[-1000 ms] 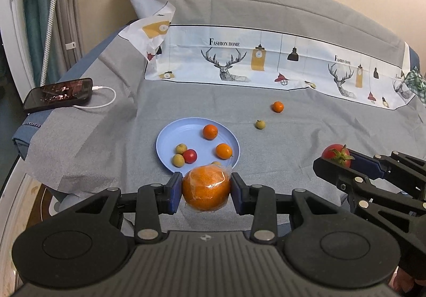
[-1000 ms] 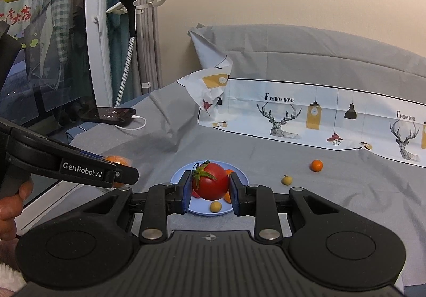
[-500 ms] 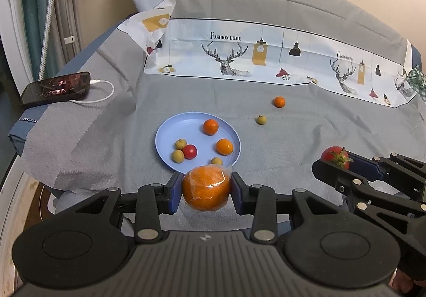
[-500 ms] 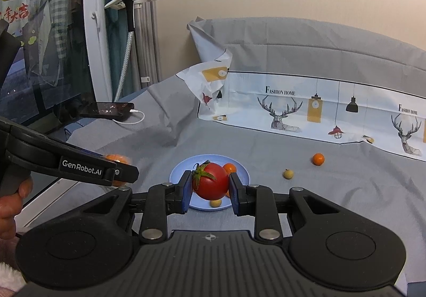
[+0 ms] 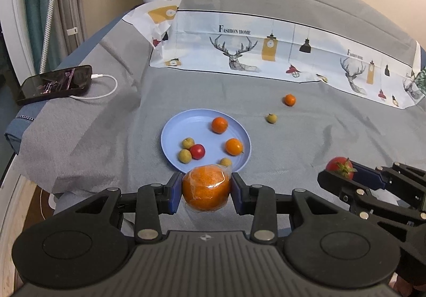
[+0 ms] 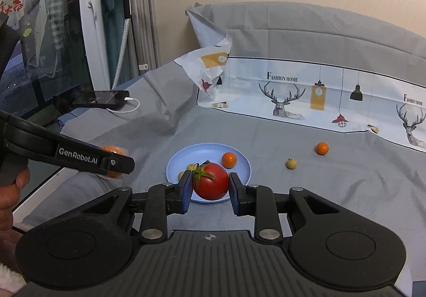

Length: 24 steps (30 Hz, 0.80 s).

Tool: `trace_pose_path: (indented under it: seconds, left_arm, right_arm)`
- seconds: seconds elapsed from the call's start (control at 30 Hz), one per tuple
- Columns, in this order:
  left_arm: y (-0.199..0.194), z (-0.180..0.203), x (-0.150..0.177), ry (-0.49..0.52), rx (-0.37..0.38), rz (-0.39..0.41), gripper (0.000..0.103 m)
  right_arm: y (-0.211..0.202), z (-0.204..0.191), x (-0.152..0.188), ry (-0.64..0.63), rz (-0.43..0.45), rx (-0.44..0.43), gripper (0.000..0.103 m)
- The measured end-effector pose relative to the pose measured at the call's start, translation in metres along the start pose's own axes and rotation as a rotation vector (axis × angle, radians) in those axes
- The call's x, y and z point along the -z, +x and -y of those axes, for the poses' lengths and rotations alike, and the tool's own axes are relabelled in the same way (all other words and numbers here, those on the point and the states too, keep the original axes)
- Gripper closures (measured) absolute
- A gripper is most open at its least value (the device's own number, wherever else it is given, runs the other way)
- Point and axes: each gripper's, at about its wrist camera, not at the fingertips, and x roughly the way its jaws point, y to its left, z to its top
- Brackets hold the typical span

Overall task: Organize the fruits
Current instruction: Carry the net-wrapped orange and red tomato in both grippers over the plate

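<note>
My left gripper (image 5: 206, 192) is shut on a plastic-wrapped orange (image 5: 206, 188), held just short of the near rim of the blue plate (image 5: 186, 121). On the plate lie two small oranges, a cherry tomato (image 5: 197, 151) and three yellowish fruits. My right gripper (image 6: 210, 185) is shut on a red tomato (image 6: 211, 185) with a green stem, in front of the same plate (image 6: 181, 161). A small orange (image 5: 289, 99) and a yellowish fruit (image 5: 271, 118) lie loose on the grey cloth right of the plate. The right gripper also shows at the right of the left wrist view (image 5: 343, 172).
A phone (image 5: 54, 84) on a white charging cable lies at the left edge of the cloth-covered surface. A printed deer-pattern sheet (image 5: 266, 49) runs along the back. A white stand and curtains are at the far left. A hand (image 6: 10, 190) grips the left tool.
Both grippers have moved forward and slightly down toward the plate, which now looks nearer. Their grips on the orange and tomato are unchanged.
</note>
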Motion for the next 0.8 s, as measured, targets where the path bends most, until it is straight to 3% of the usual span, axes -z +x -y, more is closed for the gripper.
trace_pose_path:
  seconds: [0.4,0.8]
  left_arm:
    - [0.048,-0.017,-0.033,-0.039,-0.034,-0.049,0.061]
    - [0.13,-0.025,-0.074,-0.05,-0.062,-0.129,0.061]
  right_arm:
    - [0.05,0.011,-0.008,0.012,-0.059,0.003,0.073]
    - [0.134,0.025,-0.02,0.04,-0.14,-0.013,0.073]
